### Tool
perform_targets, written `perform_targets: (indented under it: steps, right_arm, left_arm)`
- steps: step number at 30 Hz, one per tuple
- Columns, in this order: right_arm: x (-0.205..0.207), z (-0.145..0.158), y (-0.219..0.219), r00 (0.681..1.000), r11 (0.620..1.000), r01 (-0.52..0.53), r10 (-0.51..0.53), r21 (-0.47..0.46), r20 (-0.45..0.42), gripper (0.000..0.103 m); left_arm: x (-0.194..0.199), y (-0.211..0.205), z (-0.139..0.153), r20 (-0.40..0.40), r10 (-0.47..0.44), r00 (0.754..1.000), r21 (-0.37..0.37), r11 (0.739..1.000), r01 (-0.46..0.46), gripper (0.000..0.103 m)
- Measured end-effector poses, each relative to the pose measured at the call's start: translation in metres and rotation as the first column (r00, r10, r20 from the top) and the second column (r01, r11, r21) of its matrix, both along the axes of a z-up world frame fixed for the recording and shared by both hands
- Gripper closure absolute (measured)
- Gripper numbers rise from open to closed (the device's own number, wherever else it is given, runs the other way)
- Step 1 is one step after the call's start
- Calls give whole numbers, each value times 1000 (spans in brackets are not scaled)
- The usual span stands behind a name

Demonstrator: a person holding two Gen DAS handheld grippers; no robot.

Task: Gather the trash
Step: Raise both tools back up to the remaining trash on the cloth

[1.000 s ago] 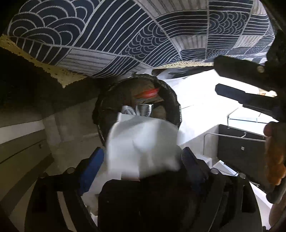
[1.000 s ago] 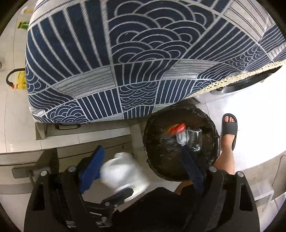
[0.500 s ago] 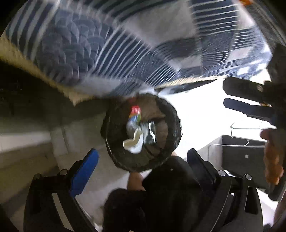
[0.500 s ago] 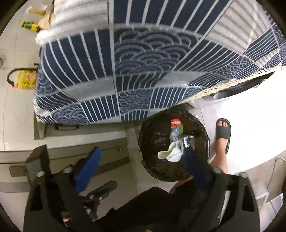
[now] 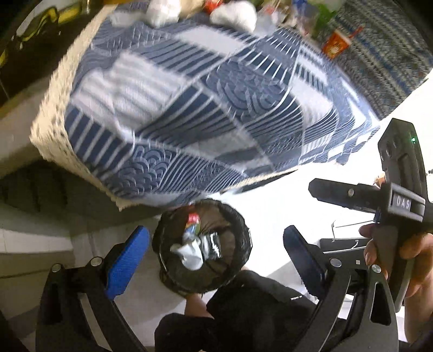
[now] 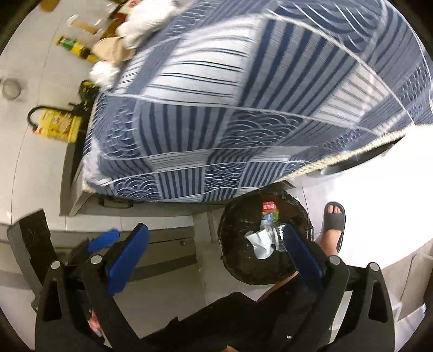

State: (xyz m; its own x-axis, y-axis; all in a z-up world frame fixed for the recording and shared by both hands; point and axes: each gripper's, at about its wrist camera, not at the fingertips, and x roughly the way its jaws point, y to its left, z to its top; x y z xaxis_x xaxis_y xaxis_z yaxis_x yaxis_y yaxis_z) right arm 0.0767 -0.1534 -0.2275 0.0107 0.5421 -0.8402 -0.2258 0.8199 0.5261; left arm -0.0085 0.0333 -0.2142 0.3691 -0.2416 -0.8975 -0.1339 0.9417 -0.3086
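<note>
A round trash bin lined with a black bag stands upright on the pale floor, just beside the hanging edge of the blue-and-white patterned cloth. Its mouth is open. Inside lie a crumpled white tissue, a clear plastic bottle and a red-topped wrapper near the far rim, all bunched together. More trash sits up on the desk: white tissue wads near its far edge, a red-and-white paper cup standing upright, and a crumpled brown paper piece beside further white wads.
</note>
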Motion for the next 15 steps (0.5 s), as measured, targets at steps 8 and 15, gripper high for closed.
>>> perform_targets:
  steps: [8,15]
  right_arm:
    - [-7,45,16,992,1000,-31,30,4,120,5]
    - [-3,77,9,981,1000,17,-15,-7,195,5]
  left_arm:
    - [-3,11,30,84,5,996,-11,1000,-4,7]
    - [-2,25,65,173,19,985,13,1000,-22,7]
